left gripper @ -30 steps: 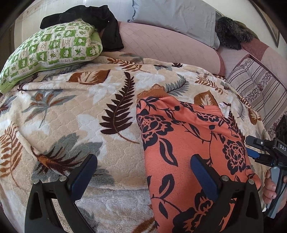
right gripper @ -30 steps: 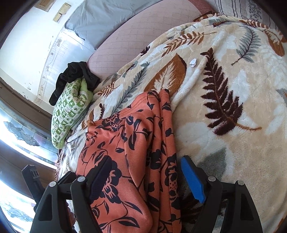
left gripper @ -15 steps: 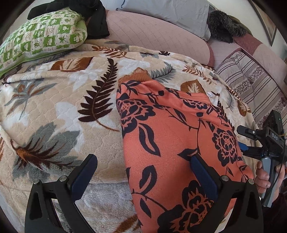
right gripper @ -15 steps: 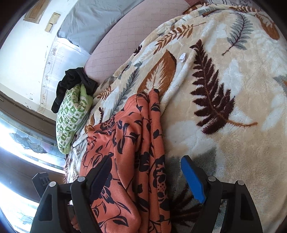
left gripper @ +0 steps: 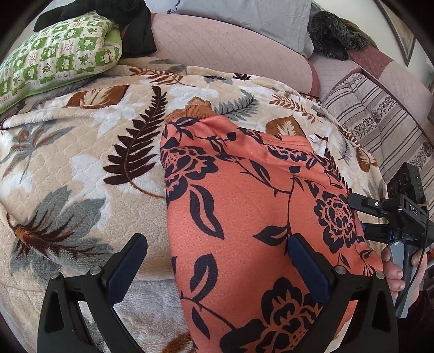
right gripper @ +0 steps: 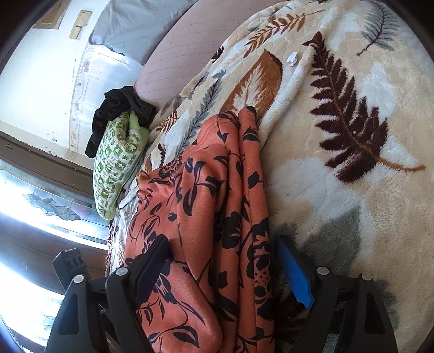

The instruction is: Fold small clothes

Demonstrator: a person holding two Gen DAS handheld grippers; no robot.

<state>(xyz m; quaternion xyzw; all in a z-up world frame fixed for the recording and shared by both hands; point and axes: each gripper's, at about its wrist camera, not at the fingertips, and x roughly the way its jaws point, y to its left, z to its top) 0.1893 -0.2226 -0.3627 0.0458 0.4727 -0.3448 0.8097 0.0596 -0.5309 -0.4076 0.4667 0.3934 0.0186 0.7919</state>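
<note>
Plainly, the bed [left gripper: 81, 168] is the biggest thing here, spread with one plush leaf-print blanket [right gripper: 339, 190]. On that blanket lies the garment [left gripper: 244, 206], one piece of orange cloth with a dark flower print, running from mid-bed to the near edge and bunched into long ridges along its right side in the right wrist view.

It looks light, thin and limp (a knit, I judge), so it should drape and sag once lifted, and may drag on the fuzzy blanket instead of sliding. A pinch at a hem or corner seems best; the near end, low in both views, is the handiest place, one corner for each gripper.

One green checked pillow [left gripper: 54, 57] sits at the far left with one black cloth [right gripper: 119, 114] heaped on it; one grey pillow [left gripper: 244, 21] leans at the head.

Two grippers are at work. The left gripper [left gripper: 217, 258] is spread wide, hovering with the garment's left edge between its fingers, unpinched. The right gripper [right gripper: 225, 266] is also released, astride the ridges, pressing nothing.

One white scrap [right gripper: 292, 58] lies on the blanket.
</note>
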